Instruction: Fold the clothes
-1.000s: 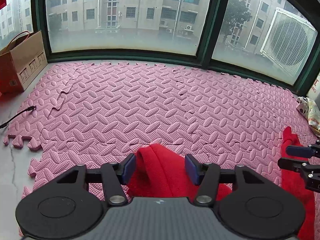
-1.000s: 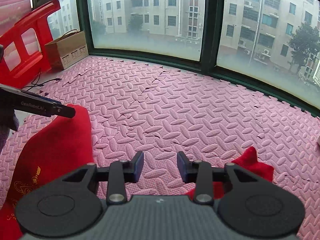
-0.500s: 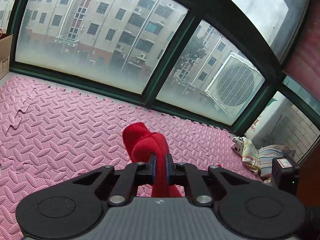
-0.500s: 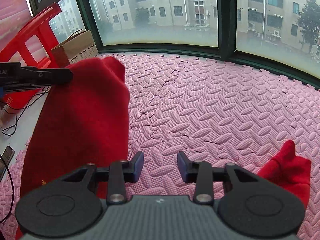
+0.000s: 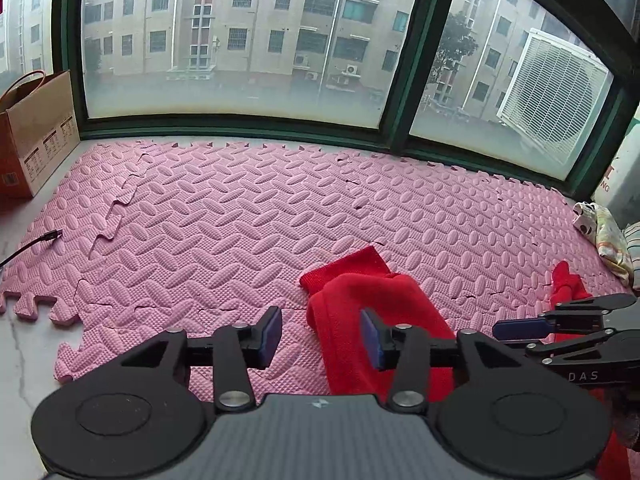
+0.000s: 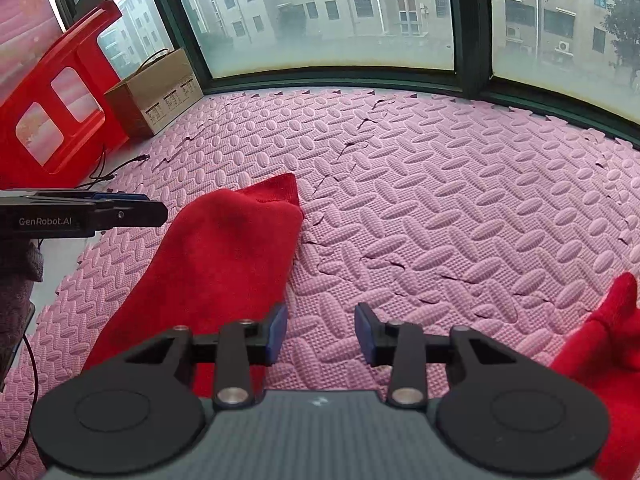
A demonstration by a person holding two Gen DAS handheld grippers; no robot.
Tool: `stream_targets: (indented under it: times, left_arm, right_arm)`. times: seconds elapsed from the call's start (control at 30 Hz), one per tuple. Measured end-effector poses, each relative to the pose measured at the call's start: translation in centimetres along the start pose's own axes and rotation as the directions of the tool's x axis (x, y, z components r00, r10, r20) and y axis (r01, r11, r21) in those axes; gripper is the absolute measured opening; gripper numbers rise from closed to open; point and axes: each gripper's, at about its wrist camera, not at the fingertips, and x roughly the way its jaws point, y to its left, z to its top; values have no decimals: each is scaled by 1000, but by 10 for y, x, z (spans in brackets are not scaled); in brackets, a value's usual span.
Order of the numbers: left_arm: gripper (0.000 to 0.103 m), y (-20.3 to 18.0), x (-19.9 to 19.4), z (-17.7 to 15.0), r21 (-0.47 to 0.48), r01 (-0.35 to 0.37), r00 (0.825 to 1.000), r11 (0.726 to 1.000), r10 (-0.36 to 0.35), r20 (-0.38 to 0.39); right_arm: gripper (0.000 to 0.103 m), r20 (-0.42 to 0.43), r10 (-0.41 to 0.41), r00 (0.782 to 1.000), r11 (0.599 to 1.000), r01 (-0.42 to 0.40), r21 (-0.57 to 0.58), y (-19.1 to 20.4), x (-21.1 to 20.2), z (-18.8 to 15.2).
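A red fleece garment lies on the pink foam mat. Its folded-over sleeve [image 5: 360, 304] rests flat just ahead of my left gripper [image 5: 320, 336], which is open with nothing between its blue pads. The same sleeve [image 6: 224, 248] shows at left in the right wrist view. My right gripper [image 6: 320, 334] is open over bare mat, with another red part of the garment [image 6: 600, 352] at its right. The right gripper [image 5: 560, 326] also shows at the right edge of the left wrist view, and the left gripper [image 6: 100, 214] enters from the left of the right wrist view.
Pink interlocking foam mat [image 5: 240, 220] covers the floor up to the green-framed windows. A cardboard box [image 5: 36, 132] stands at far left, a red plastic chair [image 6: 52, 92] beside it. A black cable [image 5: 32, 244] lies at the mat's left edge. Folded cloths [image 5: 608, 236] lie far right.
My left gripper, shut on the raised sleeve half a second ago, has opened and the sleeve now lies folded on the mat. The right gripper stayed open.
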Motion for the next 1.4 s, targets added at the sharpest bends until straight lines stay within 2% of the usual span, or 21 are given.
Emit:
stream_targets:
  times: [0.07,0.1,0.13,0.17,0.37,0.43,0.57,0.63,0.7,0.73,0.77,0.8,0.9,1.07,1.1,1.17,1.3,1.4]
  left_arm:
    - [42,-8,9,-2,55,-10,1000,998,11,-13]
    - [27,-12,14,-4,89,-20,1000,996,22,-19]
    - [19,-11,16,-4,91,-25,999,995,28,-30]
    - [15,-10,18,-5,93,-31,999,995,35,-40]
    - [14,-3,30,-9,107,-61,992,992,72,-100]
    - [16,-1,34,-10,112,-71,989,991,85,-119]
    - [19,2,31,-6,101,-76,992,992,85,-94]
    - [31,3,27,-2,81,-75,994,994,81,-73]
    - [49,2,25,1,71,-64,996,995,68,-56]
    - [51,2,24,3,67,-59,997,996,62,-49]
    - [53,1,26,5,66,-51,997,997,54,-50]
    - [56,1,28,6,66,-44,998,997,48,-51]
    - [68,1,39,8,61,-89,994,994,92,-54]
    - [71,6,56,12,71,-165,985,984,168,-45]
    - [72,6,60,12,83,-176,982,981,180,-51]
    - [72,5,66,10,111,-195,978,975,201,-51]
    - [73,-1,67,6,177,-225,972,958,233,-26]
    - [73,-3,64,7,176,-241,968,954,249,-22]
  right_arm:
    - [37,-12,38,999,999,-38,34,1,8,5]
    - [37,-12,53,999,998,-52,47,1,12,8]
    - [37,-6,56,998,997,-56,49,2,15,11]
    - [37,-4,66,998,996,-66,51,3,16,13]
    - [37,39,98,994,994,-100,48,7,25,42]
    - [37,29,115,993,992,-117,57,6,35,54]
    - [37,11,136,991,986,-137,97,2,59,67]
    - [37,-14,141,990,985,-139,106,0,72,69]
    - [36,-25,149,989,984,-145,100,0,80,69]
    - [32,-23,149,989,985,-146,94,1,82,68]
    - [19,-27,153,988,984,-150,92,3,83,68]
    - [18,-30,155,987,984,-152,88,5,84,68]
    - [14,0,110,994,993,-110,47,11,81,71]
    - [13,50,63,997,997,-65,29,10,77,80]
    - [4,54,42,998,999,-44,29,9,80,81]
    - [4,40,22,999,1000,-23,14,6,87,83]
    - [8,25,12,1000,1000,-11,-22,5,79,82]
    - [14,13,0,1000,999,1,-38,2,58,80]
